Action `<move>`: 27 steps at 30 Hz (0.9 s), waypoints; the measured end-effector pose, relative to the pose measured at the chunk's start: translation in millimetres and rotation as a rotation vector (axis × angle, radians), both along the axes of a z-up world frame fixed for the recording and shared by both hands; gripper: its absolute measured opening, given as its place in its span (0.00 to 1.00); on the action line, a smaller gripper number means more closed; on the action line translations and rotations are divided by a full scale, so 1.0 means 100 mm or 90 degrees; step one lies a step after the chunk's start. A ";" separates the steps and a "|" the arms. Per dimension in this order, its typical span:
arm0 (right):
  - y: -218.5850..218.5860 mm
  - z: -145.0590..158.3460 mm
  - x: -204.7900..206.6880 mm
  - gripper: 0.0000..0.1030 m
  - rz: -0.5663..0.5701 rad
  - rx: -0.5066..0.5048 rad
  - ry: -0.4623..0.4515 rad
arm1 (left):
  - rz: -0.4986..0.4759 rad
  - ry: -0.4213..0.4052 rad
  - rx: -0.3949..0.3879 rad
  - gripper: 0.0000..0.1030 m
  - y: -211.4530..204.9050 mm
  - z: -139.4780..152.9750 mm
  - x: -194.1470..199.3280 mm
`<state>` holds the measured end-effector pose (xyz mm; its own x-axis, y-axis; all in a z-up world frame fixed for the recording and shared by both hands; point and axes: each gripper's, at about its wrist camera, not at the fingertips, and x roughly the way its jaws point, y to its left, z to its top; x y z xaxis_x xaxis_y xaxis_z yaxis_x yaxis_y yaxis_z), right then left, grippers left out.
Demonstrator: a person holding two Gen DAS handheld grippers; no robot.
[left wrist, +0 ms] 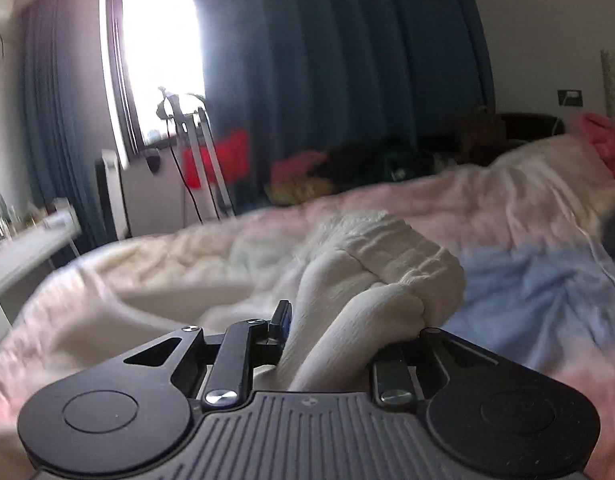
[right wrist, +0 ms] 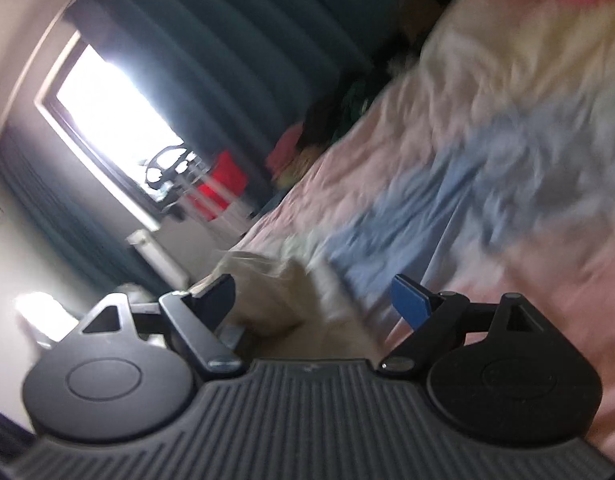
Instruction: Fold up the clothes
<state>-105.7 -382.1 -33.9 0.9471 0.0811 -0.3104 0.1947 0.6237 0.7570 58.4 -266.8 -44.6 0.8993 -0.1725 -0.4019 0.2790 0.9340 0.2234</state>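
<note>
White ribbed cloth (left wrist: 347, 300) bunches up between the fingers of the left gripper (left wrist: 339, 332), which are clamped on it; the fabric rises out of the grip and spills forward onto the bed (left wrist: 527, 208), over a quilt of pink, cream and blue patches. The right gripper (right wrist: 313, 300) is tilted, its fingers spread apart with nothing pinched between them. A cream fold of the cloth (right wrist: 275, 292) lies just ahead of the gap, nearer the left finger. Both views are blurred, and no writing can be read.
</note>
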 end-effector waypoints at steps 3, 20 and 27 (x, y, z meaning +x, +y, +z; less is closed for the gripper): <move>0.02 -0.12 0.07 0.85 0.060 0.090 -0.022 | -0.028 0.023 0.029 0.39 0.08 -0.04 0.04; 0.50 -0.43 0.62 0.84 0.147 0.208 0.000 | -0.001 0.108 -0.235 0.80 2.09 0.46 -0.76; 0.73 -0.29 1.07 0.57 0.121 0.086 0.049 | 0.059 0.097 -0.327 0.80 2.62 0.59 -0.60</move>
